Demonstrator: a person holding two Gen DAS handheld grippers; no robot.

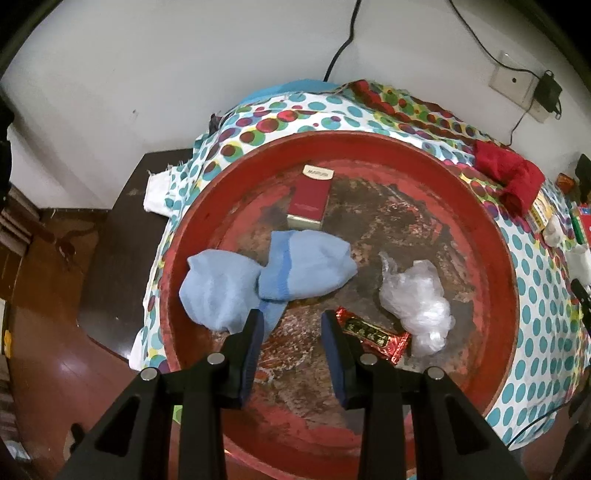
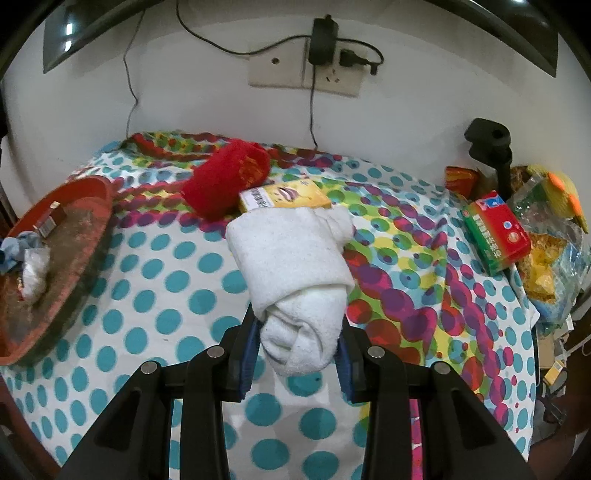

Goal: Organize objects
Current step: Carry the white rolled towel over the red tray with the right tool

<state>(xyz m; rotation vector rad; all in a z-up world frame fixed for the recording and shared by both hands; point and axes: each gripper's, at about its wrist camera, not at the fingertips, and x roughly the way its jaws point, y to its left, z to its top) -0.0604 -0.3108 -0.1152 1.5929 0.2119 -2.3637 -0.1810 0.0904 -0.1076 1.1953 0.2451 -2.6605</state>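
Ahead of the right tool (image 2: 295, 332) the red sock (image 2: 225, 181) and yellow box (image 2: 284, 197) block passage; its left lies open.

- A lived-in home room is indicated by the spotted tablecloth (image 2: 177, 266).
- A wall socket (image 2: 306, 70) with a charger (image 2: 323, 35) is seen at 12 o'clock.
- Snack packets (image 2: 546, 258) are piled at 3 o'clock.

Left gripper (image 1: 291, 319) open above red tray (image 1: 498, 236). Tray holds blue sock (image 1: 266, 277), red box (image 1: 310, 201), plastic wad (image 1: 417, 295), snack wrapper (image 1: 373, 332).
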